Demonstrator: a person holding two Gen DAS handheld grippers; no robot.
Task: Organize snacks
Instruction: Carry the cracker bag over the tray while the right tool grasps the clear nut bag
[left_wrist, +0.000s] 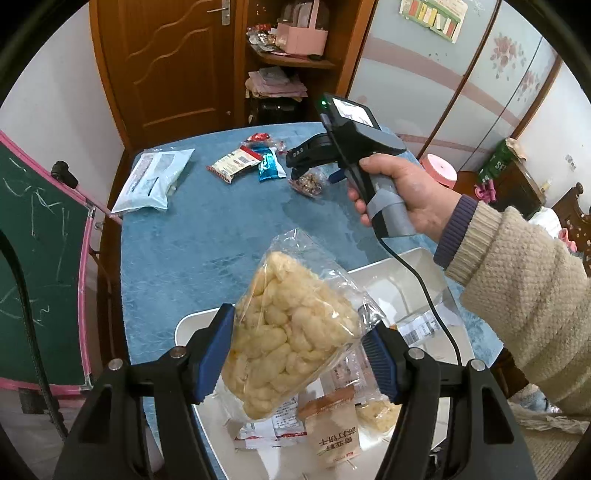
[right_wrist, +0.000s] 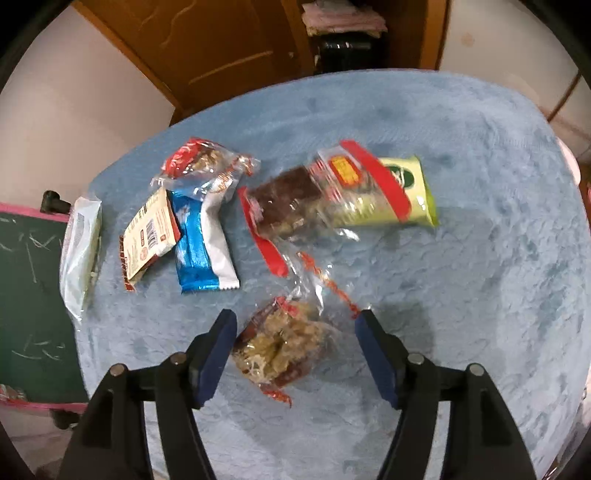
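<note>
Left gripper (left_wrist: 299, 354): clamped on a clear bag of pale puffed snacks (left_wrist: 291, 332), both blue pads pressed into the bag's sides, the bag lifted above a white tray (left_wrist: 402, 266). The tray appears only in the left wrist view. It sits at the near end of the blue tablecloth (left_wrist: 207, 236) and already holds several packets, among them a tan packet (left_wrist: 332, 424) with Chinese print, seen upside down and not legible with certainty, and packets with barcode labels.

The same view shows the person's right hand (left_wrist: 410, 192), in a knitted beige sleeve, holding the right gripper's handle, with a lit green lamp beside its small screen. The letters "DAS" stand on the black body.

Right gripper (right_wrist: 295, 350): jaws apart, straddling a clear packet of brown nut snack (right_wrist: 284, 350) that lies on the cloth. The left pad is just beside the packet; the right pad stands clear of it.

Only the right wrist view shows a green packet (right_wrist: 410, 192) partly under a clear red-edged packet of dark pieces (right_wrist: 291, 206); its print is blurred. Further left lie a blue and white packet (right_wrist: 203, 240), a red and cream packet with a barcode (right_wrist: 147, 236), a small red-topped clear packet (right_wrist: 199, 162) and a pale flat pouch (right_wrist: 81, 251) at the cloth's left edge.

A green chalkboard (left_wrist: 37, 258) stands close against the table's left side. The cloth right of the right gripper is bare to the edge.
</note>
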